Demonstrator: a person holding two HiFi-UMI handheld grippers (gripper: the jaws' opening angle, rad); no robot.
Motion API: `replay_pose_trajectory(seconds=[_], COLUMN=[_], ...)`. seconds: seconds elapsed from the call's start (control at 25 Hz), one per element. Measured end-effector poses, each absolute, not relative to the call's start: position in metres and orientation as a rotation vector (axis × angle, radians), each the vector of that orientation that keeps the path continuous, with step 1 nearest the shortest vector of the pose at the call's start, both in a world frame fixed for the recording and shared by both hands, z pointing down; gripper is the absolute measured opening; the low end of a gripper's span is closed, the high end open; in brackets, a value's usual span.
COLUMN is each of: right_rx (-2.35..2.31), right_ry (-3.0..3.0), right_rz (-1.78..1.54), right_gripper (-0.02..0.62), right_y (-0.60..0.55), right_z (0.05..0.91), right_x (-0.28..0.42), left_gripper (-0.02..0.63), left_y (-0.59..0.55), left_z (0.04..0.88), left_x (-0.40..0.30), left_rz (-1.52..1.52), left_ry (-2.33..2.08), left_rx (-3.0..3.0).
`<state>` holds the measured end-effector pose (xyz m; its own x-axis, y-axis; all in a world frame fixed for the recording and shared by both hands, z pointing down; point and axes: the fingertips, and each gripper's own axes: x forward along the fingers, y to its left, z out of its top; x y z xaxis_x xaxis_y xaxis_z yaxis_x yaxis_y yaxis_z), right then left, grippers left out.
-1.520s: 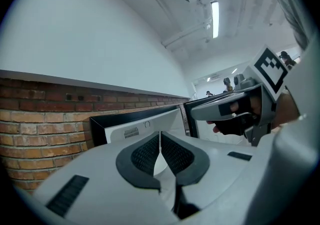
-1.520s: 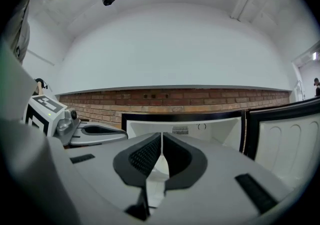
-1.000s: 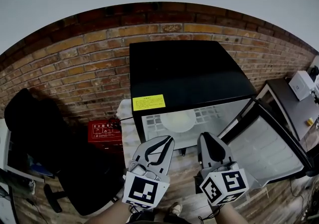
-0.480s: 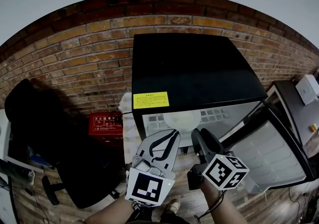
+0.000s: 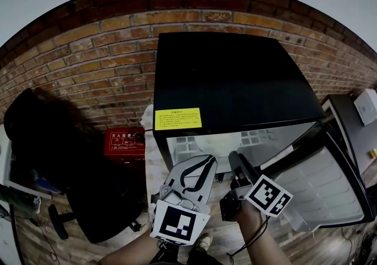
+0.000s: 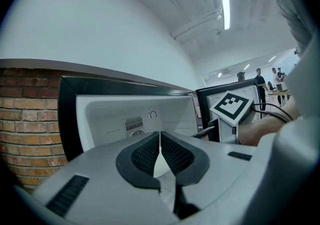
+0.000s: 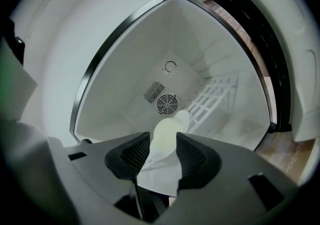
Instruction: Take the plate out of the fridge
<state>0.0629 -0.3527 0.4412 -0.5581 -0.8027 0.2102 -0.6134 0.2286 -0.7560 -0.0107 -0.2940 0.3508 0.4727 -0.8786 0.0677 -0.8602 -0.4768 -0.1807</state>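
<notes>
A pale round plate (image 5: pixel 217 142) lies on the white wire shelf inside the black mini fridge (image 5: pixel 230 81), whose door (image 5: pixel 330 181) stands open to the right. My right gripper (image 5: pixel 234 159) is at the fridge opening, rolled onto its side. Its jaws are opening. In the right gripper view the plate (image 7: pixel 167 128) shows through the gap of the right gripper (image 7: pixel 162 144) and lies farther in, with the pads off it. My left gripper (image 5: pixel 203 162) hovers beside it in front of the opening. The left gripper (image 6: pixel 160 144) is shut on nothing.
A brick wall (image 5: pixel 88 63) runs behind the fridge. A red box (image 5: pixel 123 142) stands on the floor to its left, and a black office chair (image 5: pixel 70 175) farther left. A fan grille (image 7: pixel 166 103) sits in the fridge's back wall. People (image 6: pixel 260 76) stand far off.
My right gripper has rolled onto its side and moved closer to the fridge opening. The left gripper has crept slightly forward. The view has come nearer the fridge.
</notes>
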Motion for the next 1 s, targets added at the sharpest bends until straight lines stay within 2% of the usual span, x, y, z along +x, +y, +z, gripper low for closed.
replay_pose_trajectory(seconds=[1.0], right_rx=[-1.142], right_ry=[1.872], right_rz=[-1.64], right_gripper=[0.14], right_y=[-0.38], right_z=[0.495], right_x=[0.049], left_gripper=[0.025], left_y=[-0.307], left_z=[0.378], left_x=[-0.005], left_rz=[-0.339], left_ry=[1.514], left_rx=[-2.655])
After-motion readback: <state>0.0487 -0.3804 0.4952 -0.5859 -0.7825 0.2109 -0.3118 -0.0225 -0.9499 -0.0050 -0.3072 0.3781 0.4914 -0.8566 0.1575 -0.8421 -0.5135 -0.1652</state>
